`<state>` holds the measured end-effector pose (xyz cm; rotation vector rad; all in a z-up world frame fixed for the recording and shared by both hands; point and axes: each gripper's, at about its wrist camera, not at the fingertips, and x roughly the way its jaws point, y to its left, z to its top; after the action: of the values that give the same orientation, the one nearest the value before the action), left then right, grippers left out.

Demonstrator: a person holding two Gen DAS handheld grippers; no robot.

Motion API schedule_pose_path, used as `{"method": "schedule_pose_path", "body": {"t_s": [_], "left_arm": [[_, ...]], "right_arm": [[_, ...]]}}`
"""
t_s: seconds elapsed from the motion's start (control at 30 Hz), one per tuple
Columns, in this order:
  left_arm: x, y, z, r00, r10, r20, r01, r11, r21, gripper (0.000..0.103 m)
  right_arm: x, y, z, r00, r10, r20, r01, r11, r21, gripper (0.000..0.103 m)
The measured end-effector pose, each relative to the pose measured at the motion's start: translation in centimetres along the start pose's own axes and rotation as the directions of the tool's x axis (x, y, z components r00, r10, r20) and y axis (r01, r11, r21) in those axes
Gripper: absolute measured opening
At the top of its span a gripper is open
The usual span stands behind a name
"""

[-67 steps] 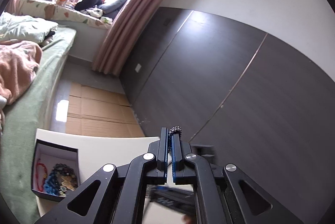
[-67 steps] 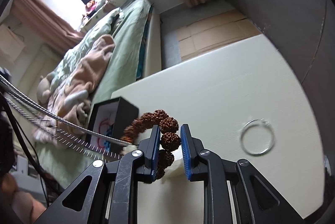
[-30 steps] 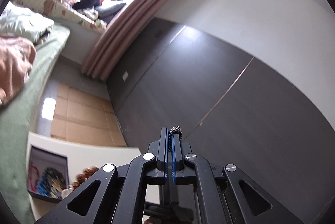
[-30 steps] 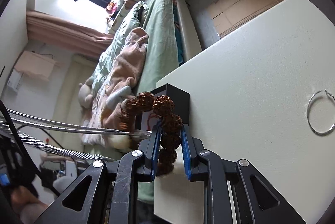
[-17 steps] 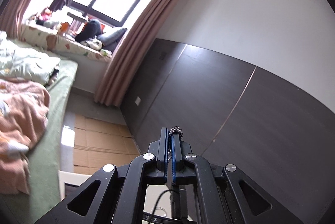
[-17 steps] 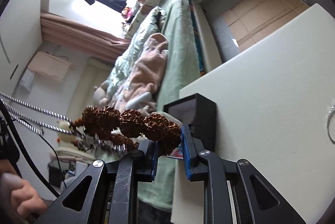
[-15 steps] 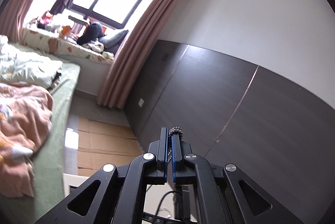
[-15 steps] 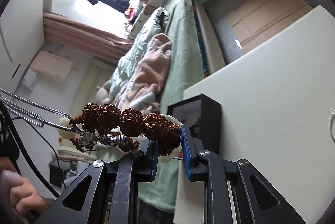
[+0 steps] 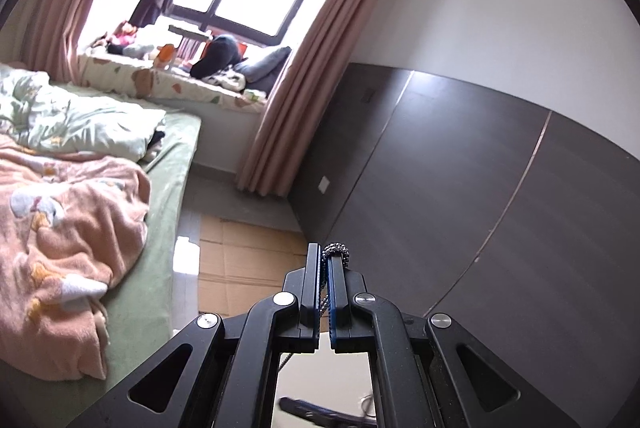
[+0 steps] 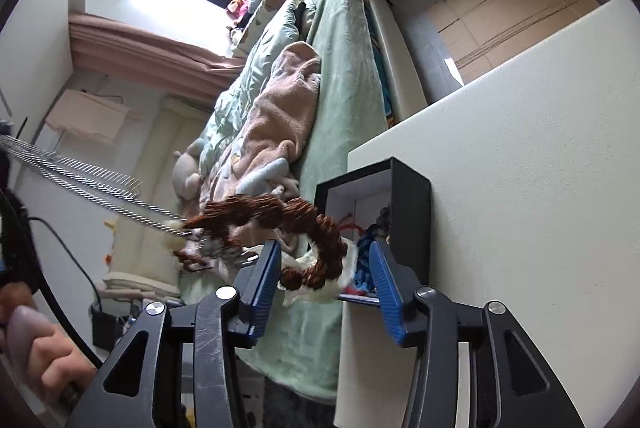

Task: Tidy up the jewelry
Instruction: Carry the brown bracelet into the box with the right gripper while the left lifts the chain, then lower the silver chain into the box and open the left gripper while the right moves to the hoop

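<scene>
Right gripper (image 10: pixel 324 268) fingers now apart, bracelet (image 10: pixel 308 228) loose.

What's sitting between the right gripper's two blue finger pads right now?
In the right wrist view, the brown knobbly bead bracelet, motion-blurred, lies between the open right gripper's pads, with the black jewelry box behind it.

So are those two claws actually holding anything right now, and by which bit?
The left gripper pinches a silver chain by a loop at the fingertips. The right gripper is open; the brown bead bracelet is blurred between its fingers.
</scene>
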<state>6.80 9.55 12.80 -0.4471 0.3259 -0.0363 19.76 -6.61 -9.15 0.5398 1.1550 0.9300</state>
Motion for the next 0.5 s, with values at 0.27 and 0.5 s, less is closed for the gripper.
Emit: {"method": "schedule_pose_path", "body": {"t_s": [0.27, 0.5], "left_arm": [[4.0, 1.8, -3.0, 0.989, 0.070, -0.128, -0.081, 0.994, -0.078, 0.002], [6.3, 4.3, -7.4, 0.962, 0.139, -0.237, -0.188, 0.962, -0.200, 0.024]], "right_arm": [[-2.6, -1.8, 0.6, 0.998, -0.033, 0.046, 0.031, 0.999, 0.042, 0.055], [-8.0, -4.1, 1.4, 0.986, -0.100, 0.131, 0.092, 0.994, 0.062, 0.055]]}}
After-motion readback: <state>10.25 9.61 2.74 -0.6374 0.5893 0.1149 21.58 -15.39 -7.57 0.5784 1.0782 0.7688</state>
